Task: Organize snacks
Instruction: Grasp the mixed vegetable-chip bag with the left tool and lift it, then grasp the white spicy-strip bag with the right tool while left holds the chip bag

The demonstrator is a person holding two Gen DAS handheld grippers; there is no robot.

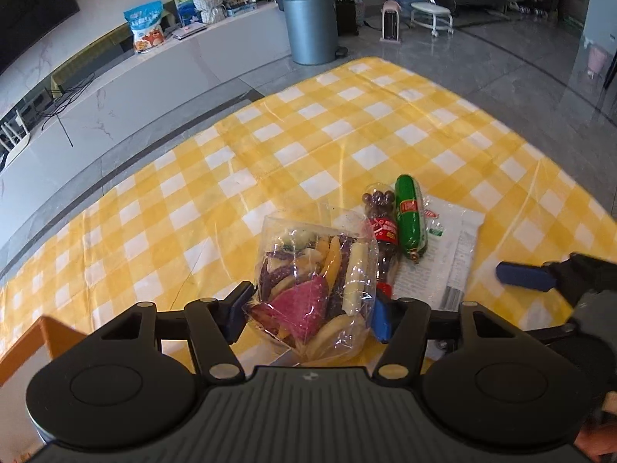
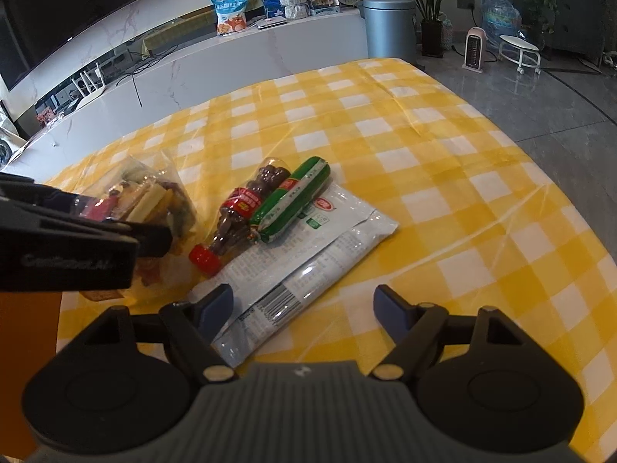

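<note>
Pinching the clear bag of vegetable chips between both pads, the left tongs sit at the near edge of the tabletop, the bag's lower half squeezed in the narrowed gap. Just right of the bag lies a small cola-shaped bottle of chocolate balls, red cap toward the camera, and touching its right side a green-wrapped sausage. Both rest partly on a flat white snack packet that angles toward the near edge.

From the right wrist view, the right tongs stand wide apart and hold nothing; the left pad hangs over the packet's near corner, while the right pad is over bare yellow-checked cloth. The whole far half of the tabletop and its right side carry only cloth, up to the far edge. Beyond that edge, across a strip of grey floor, stands a grey bin, beside a long white counter.
</note>
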